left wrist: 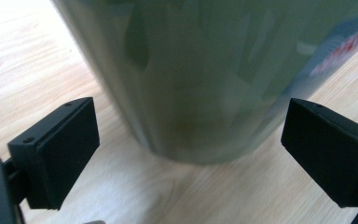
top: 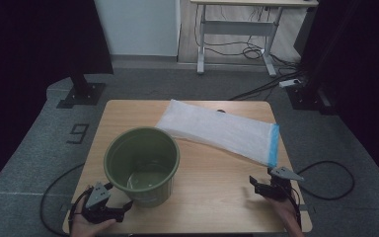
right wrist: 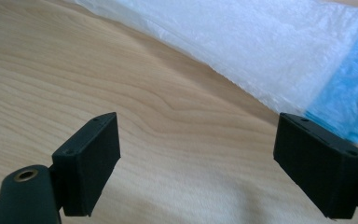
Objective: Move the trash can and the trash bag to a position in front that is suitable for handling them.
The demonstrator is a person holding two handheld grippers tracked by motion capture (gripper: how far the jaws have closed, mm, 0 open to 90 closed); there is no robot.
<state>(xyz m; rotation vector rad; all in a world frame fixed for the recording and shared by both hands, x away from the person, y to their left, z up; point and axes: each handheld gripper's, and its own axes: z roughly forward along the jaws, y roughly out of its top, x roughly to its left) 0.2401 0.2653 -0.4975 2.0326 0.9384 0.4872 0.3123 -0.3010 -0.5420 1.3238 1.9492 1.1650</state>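
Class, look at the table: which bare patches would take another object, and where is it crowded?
The widest bare patch lies on the table between the green bucket and the right gripper, below the white plastic bag. A smaller one is the far left corner, beyond the bucket. It is crowded at the near left, where the left gripper sits close against the bucket.

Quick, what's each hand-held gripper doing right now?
Left hand-held gripper: open, facing the green bucket.
Right hand-held gripper: open, holding nothing.
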